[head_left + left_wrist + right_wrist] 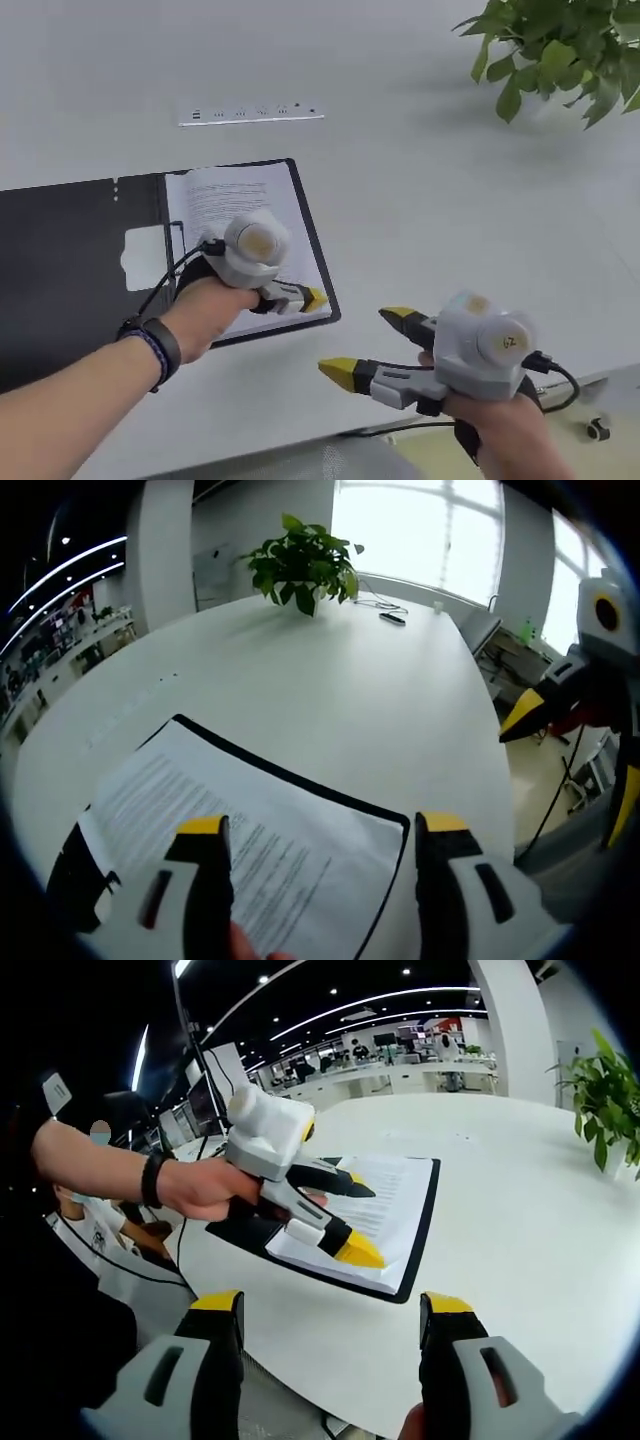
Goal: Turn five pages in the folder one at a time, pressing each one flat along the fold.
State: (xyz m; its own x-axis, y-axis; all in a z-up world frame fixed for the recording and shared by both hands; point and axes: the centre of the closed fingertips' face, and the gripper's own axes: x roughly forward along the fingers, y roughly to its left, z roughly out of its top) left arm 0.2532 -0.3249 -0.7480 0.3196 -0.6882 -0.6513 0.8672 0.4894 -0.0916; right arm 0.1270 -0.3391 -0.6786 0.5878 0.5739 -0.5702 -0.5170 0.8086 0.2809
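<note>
A black folder (60, 270) lies open on the white table, its stack of printed pages (250, 200) on the right half. My left gripper (300, 298) hovers open over the lower right part of the top page (250, 820), near the folder's outer edge, with nothing between its jaws. In the right gripper view the left gripper (358, 1218) is above the pages (395, 1200), its jaws spread. My right gripper (368, 343) is open and holds nothing. It sits off the folder above bare table near the front edge, pointing left toward the folder's corner.
A white power strip (250, 112) lies behind the folder. A potted plant (560, 50) stands at the far right. The table's front edge (300, 440) runs just below the right gripper, with a cable hanging past it. Wide bare table (450, 220) lies right of the folder.
</note>
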